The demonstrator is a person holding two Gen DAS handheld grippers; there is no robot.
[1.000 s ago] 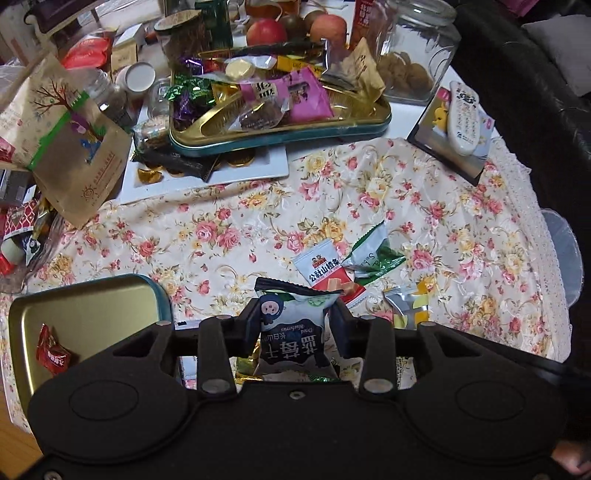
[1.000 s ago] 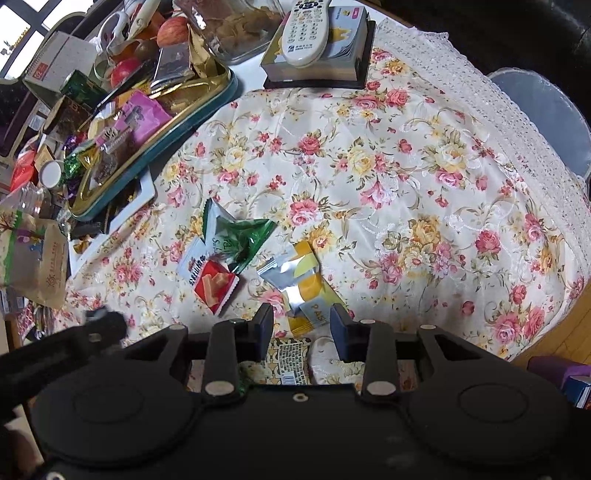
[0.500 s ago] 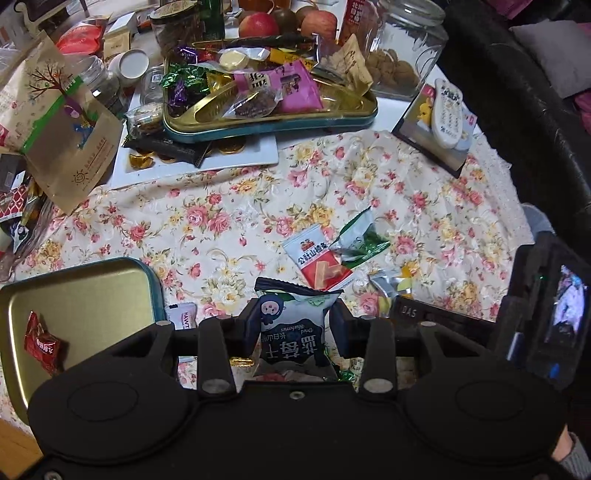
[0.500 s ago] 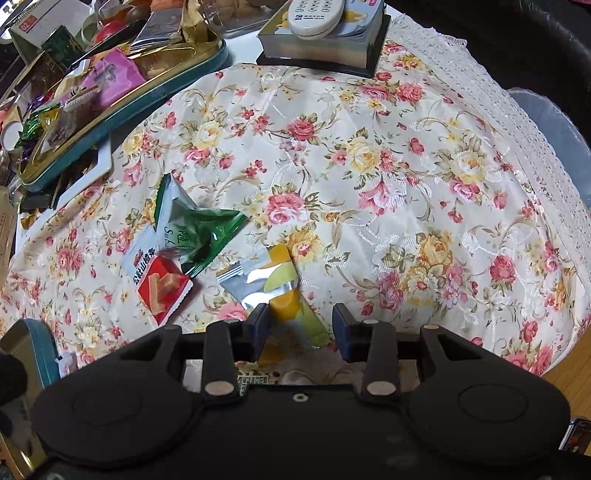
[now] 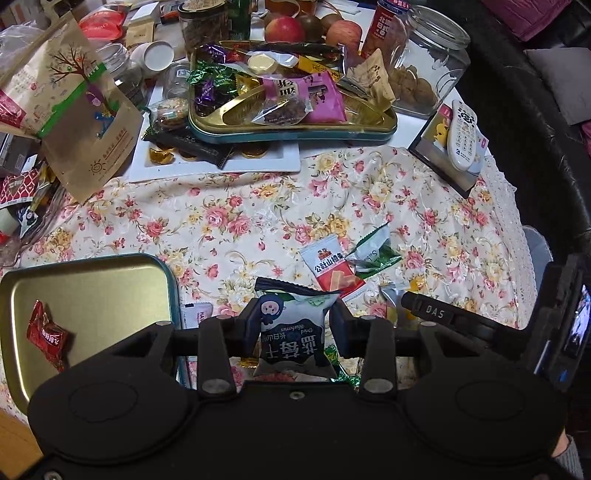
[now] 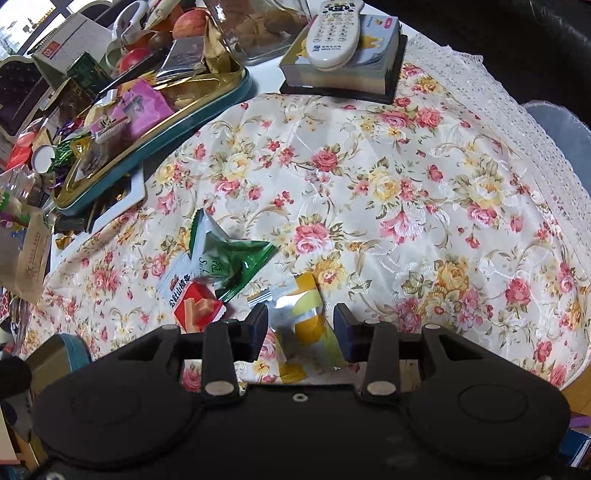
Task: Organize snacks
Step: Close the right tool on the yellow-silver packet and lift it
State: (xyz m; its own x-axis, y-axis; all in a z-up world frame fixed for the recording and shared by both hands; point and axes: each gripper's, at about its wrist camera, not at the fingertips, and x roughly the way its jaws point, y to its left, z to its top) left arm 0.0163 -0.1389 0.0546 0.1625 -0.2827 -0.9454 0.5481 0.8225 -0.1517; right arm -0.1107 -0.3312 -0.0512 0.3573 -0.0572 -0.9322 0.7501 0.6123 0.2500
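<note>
My left gripper (image 5: pixel 295 314) is shut on a blue and white dried-blueberry packet (image 5: pixel 291 332), held above the floral cloth. To its left lies a gold tin tray (image 5: pixel 92 288) with one red candy (image 5: pixel 46 334) in it. My right gripper (image 6: pixel 300 317) points down at a yellow and silver packet (image 6: pixel 308 306) that lies flat on the cloth. Its fingers stand on either side of the packet, apart from it and slowly widening. A red and white packet (image 6: pixel 192 302) and a green packet (image 6: pixel 229 258) lie just left of it.
At the back stand a large tin (image 5: pixel 295 133) heaped with snacks, a white plate (image 5: pixel 258 162) with gold coins, a glass jar (image 5: pixel 428 62) and a brown paper bag (image 5: pixel 81 118). A remote (image 6: pixel 332 33) rests on a book. The cloth's lace edge (image 6: pixel 498 110) runs along the right.
My right gripper has come down and forward, so the yellow packet now lies between its fingers instead of ahead of them. The left gripper still holds the blueberry packet and has shifted slightly.
</note>
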